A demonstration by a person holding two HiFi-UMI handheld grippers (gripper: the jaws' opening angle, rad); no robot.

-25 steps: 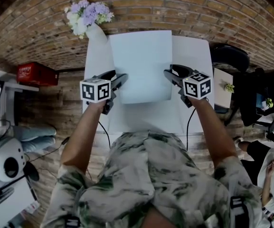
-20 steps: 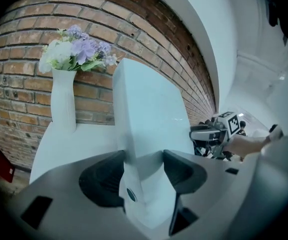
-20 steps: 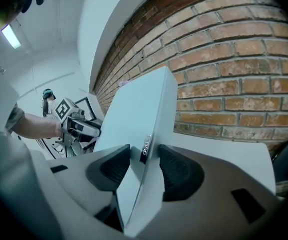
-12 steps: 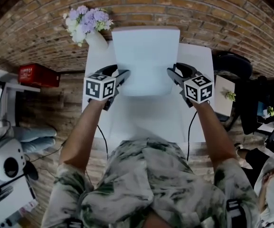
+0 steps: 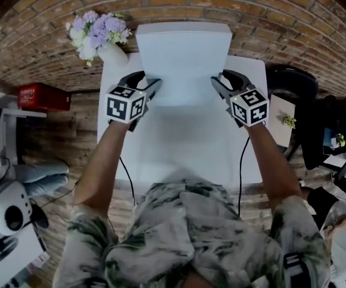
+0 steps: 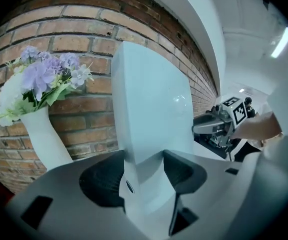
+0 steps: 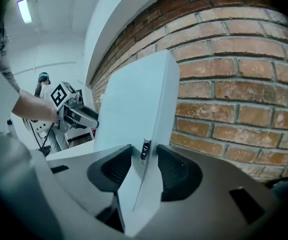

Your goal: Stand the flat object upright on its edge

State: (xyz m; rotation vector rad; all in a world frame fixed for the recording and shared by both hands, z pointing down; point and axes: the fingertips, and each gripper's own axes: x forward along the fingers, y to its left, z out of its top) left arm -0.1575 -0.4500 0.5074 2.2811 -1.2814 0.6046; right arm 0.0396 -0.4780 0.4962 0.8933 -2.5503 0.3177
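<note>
The flat object [image 5: 183, 59] is a pale, thin rectangular slab, tipped up near the brick wall over the white table [image 5: 184, 152]. My left gripper [image 5: 152, 90] is shut on its left edge and my right gripper [image 5: 217, 84] on its right edge. In the left gripper view the slab [image 6: 148, 99] rises steeply between the dark pads of the gripper [image 6: 144, 171]. In the right gripper view the slab [image 7: 134, 109] shows a small port on its edge; the right gripper [image 7: 143, 166] has just been closing on it. Its lower edge is hidden.
A white vase of purple and white flowers [image 5: 98, 32] stands at the table's far left corner, close to the slab. The brick wall [image 5: 280, 17] runs behind the table. A red box [image 5: 38, 95] lies on the floor at left, a dark chair [image 5: 289, 71] at right.
Both grippers have moved away from the person toward the wall, carrying the slab. The slab has tipped up steeper and now sits closer to the bricks.
</note>
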